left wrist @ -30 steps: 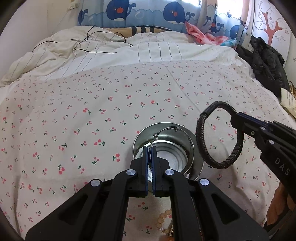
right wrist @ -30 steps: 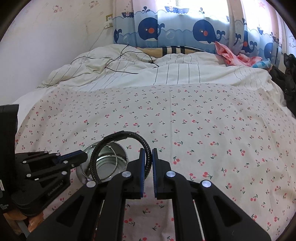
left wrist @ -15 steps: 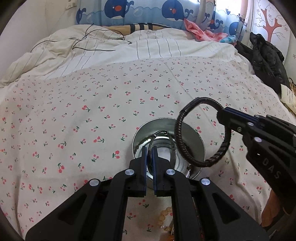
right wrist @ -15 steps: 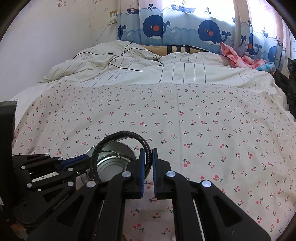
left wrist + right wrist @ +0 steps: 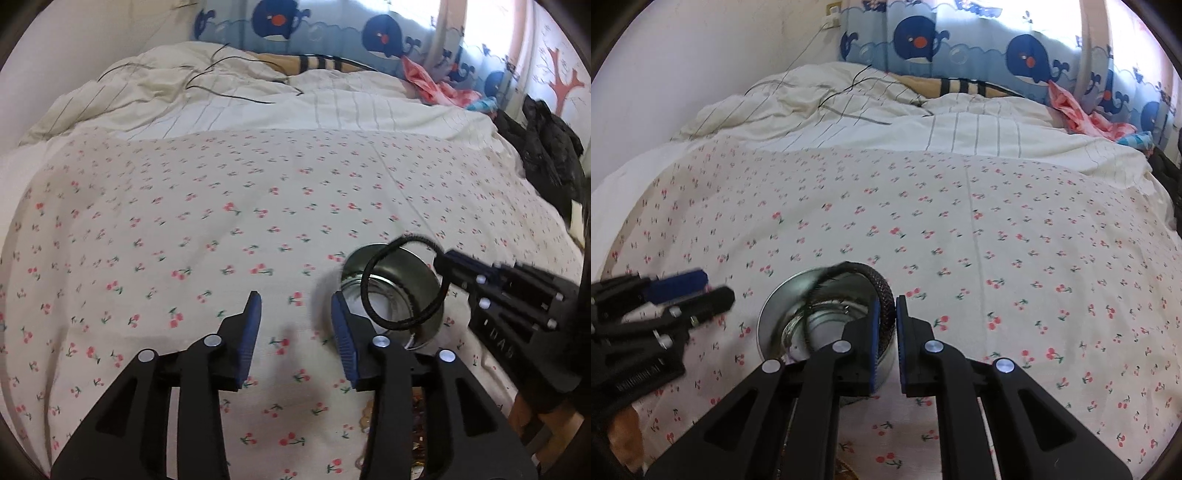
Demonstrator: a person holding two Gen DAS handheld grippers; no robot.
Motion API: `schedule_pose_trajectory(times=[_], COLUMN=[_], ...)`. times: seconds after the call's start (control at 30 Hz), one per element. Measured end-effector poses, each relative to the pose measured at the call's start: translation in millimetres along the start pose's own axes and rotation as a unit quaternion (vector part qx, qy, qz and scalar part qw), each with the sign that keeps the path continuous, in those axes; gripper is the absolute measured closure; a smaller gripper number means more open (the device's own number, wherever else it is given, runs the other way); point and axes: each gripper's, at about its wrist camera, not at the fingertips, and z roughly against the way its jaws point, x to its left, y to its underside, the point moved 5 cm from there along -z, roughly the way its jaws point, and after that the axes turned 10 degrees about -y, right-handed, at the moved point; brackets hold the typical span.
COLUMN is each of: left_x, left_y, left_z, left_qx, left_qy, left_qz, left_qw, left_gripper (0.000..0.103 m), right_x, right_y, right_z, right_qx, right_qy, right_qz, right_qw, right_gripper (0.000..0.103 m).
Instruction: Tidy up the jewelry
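A round metal tin (image 5: 397, 291) stands on the cherry-print bedsheet; it also shows in the right wrist view (image 5: 783, 317). My right gripper (image 5: 885, 314) is shut on a black braided bracelet (image 5: 877, 286) and holds it over the tin's opening; the bracelet also shows in the left wrist view (image 5: 369, 280). A thin silver bangle lies inside the tin. My left gripper (image 5: 295, 310) is open and empty, just left of the tin. Beaded jewelry (image 5: 417, 417) lies near the bed's front edge, mostly hidden by my left gripper.
The cherry-print sheet (image 5: 221, 229) stretches far and left. A rumpled striped duvet (image 5: 258, 96) with a black cable lies at the back. A black jacket (image 5: 546, 155) sits at the right edge. Pink clothes (image 5: 1086, 118) lie by the whale curtain.
My left gripper opened, dropped the silver bangle in the tin and moved left. My right gripper carried the black bracelet left and down over the tin.
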Motion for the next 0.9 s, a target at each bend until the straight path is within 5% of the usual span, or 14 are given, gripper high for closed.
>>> schedule_pose_trajectory(times=[0.1, 0.2, 0.23, 0.37, 0.5, 0.63, 0.77, 0.9], left_x=[6.2, 3.7, 2.2, -1.4, 4.5, 17.0, 17.1, 3.5], left_y=[1.7, 7.0, 9.6, 21.9, 37.7, 46.6, 55.6, 79.7], left_z=[1.0, 6.6, 7.7, 14.2, 12.9, 12.4, 26.2, 44.6], left_qx=[0.002, 0.0, 0.0, 0.01, 0.028, 0.053, 0.055, 0.034], left_qy=[-0.002, -0.004, -0.006, 0.009, 0.021, 0.05, 0.087, 0.083], left_qz=[0.006, -0.008, -0.017, -0.039, -0.049, -0.025, -0.025, -0.082], left_qw=[1.0, 1.0, 0.9998, 0.9992, 0.9982, 0.997, 0.9943, 0.9926], left_gripper=[0.061, 0.053, 0.051, 0.047, 0.044, 0.044, 0.042, 0.037], right_x=[4.6, 5.5, 4.9, -1.0, -10.0, -7.2, 23.5, 54.5], right_y=[3.1, 6.1, 6.5, 5.6, 23.4, 54.4, 77.4, 92.5], right_z=[-5.7, -7.9, -6.1, 11.7, 30.4, 41.9, 69.7, 76.4], right_qx=[0.012, 0.019, 0.017, 0.012, 0.055, 0.099, 0.095, 0.097], right_qy=[-0.005, -0.008, -0.002, -0.006, -0.069, -0.118, -0.2, -0.215], right_qz=[0.006, 0.01, 0.013, 0.01, 0.002, 0.016, 0.063, 0.1], right_qw=[1.0, 1.0, 1.0, 1.0, 0.996, 0.988, 0.973, 0.967], right_gripper=[0.092, 0.057, 0.052, 0.052, 0.053, 0.077, 0.079, 0.079])
